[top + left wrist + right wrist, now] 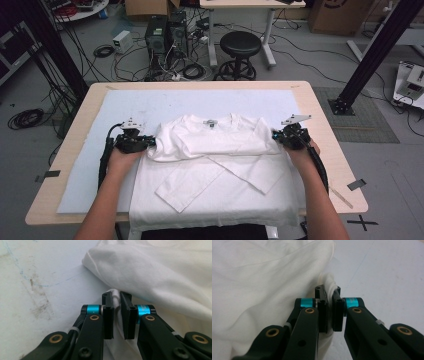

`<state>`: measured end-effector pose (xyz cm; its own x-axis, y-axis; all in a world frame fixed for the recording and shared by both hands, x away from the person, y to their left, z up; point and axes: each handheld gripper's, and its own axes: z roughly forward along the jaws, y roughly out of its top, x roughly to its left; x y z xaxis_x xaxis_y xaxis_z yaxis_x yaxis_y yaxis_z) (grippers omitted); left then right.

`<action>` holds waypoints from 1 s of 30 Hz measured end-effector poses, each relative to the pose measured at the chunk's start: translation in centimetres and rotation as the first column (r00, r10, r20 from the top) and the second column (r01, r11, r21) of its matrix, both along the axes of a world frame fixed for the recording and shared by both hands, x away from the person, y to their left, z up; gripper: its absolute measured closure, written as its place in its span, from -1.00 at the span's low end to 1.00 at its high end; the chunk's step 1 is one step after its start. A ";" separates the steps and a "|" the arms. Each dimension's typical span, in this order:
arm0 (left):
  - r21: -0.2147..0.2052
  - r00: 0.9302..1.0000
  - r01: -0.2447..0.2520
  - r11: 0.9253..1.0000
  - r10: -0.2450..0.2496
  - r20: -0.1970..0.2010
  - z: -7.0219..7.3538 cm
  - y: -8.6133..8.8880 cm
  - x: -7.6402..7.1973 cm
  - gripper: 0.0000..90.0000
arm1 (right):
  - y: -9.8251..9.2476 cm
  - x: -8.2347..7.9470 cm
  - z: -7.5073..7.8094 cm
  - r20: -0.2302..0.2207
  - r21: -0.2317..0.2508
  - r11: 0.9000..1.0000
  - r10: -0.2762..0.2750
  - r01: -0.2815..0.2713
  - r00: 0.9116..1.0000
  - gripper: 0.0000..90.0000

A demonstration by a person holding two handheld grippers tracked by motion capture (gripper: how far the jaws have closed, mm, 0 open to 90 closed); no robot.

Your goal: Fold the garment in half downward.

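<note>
A white long-sleeved shirt [215, 150] lies on the table with its collar toward the far side. Both sleeves are folded across the body, and the hem hangs over the near edge. My left gripper [150, 142] is shut on a pinch of cloth at the shirt's left side near the shoulder. In the left gripper view the fabric [155, 272] bunches between the black jaws of that gripper [117, 312]. At the shirt's right side, my right gripper [275, 135] is shut on the cloth too. The right gripper view shows a fold of the shirt [262, 277] squeezed between the right gripper's [329, 312] jaws.
A pale blue mat [150, 102] covers most of the wooden table [80, 125] under the shirt. It carries faint pen lines and stains [37, 290]. Beyond the far edge stand a black stool [240, 45], computer cases [165, 35] and loose cables on the floor.
</note>
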<state>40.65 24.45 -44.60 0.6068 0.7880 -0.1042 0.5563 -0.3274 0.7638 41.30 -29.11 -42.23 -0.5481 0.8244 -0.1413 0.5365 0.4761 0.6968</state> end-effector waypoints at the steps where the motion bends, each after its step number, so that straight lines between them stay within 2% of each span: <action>1: 0.008 1.000 0.002 1.000 -0.002 0.000 0.1 -0.2 0.2 0.82 | -0.1 0.2 0.1 0.006 -0.006 1.000 0.002 -0.002 1.000 0.94; 4: 0.012 1.000 0.002 1.000 -0.002 0.003 0.2 -0.4 0.4 0.82 | -0.2 0.6 0.1 0.010 -0.017 1.000 -0.008 0.008 1.000 0.94; 5: -0.008 1.000 -0.016 1.000 0.016 0.014 0.0 -0.9 1.0 0.82 | -0.5 0.9 0.1 0.015 -0.019 1.000 -0.021 0.021 1.000 0.94; 8: -0.010 1.000 -0.020 1.000 0.020 0.010 -0.2 -1.4 1.6 0.82 | -1.1 1.4 0.1 0.012 -0.007 0.999 -0.035 0.035 0.999 0.93; 11: 0.017 1.000 -0.007 1.000 0.007 0.010 0.1 -2.0 2.3 0.82 | -1.4 1.7 0.1 0.014 -0.014 0.999 -0.047 0.047 0.999 0.94; 13: -0.001 1.000 -0.021 1.000 0.021 0.022 0.1 -2.2 2.8 0.83 | -1.7 2.0 0.1 0.016 -0.021 0.998 -0.057 0.058 0.998 0.94; 14: -0.007 1.000 -0.022 1.000 0.022 0.014 0.1 -2.3 3.0 0.83 | -1.8 2.1 0.1 0.022 -0.023 0.998 -0.061 0.061 0.998 0.93; 16: 0.011 1.000 -0.020 1.000 0.019 0.010 0.1 -2.5 3.5 0.83 | -2.0 2.3 0.1 0.024 -0.013 0.997 -0.072 0.072 0.997 0.93; 19: 0.024 1.000 -0.017 1.000 0.017 0.013 0.4 -3.0 4.2 0.83 | -2.2 2.7 0.1 0.028 -0.023 0.996 -0.081 0.082 0.996 0.94; 23: 0.033 1.000 -0.021 0.999 0.020 0.022 0.8 -3.6 5.1 0.83 | -2.8 3.2 0.1 0.029 -0.006 0.994 -0.108 0.108 0.994 0.93; 27: 0.050 1.000 -0.018 0.999 0.017 0.021 0.9 -4.1 5.5 0.83 | -2.9 3.8 0.0 0.022 -0.018 0.992 -0.128 0.128 0.992 0.93; 29: 0.046 0.999 -0.024 0.999 0.023 0.025 0.9 -4.0 5.3 0.80 | -2.8 4.0 -0.2 0.006 -0.009 0.990 -0.138 0.138 0.990 0.88; 30: 0.043 0.999 -0.031 0.999 0.030 0.031 0.8 -3.9 5.2 0.72 | -2.8 4.0 -0.4 -0.001 -0.008 0.989 -0.150 0.150 0.989 0.72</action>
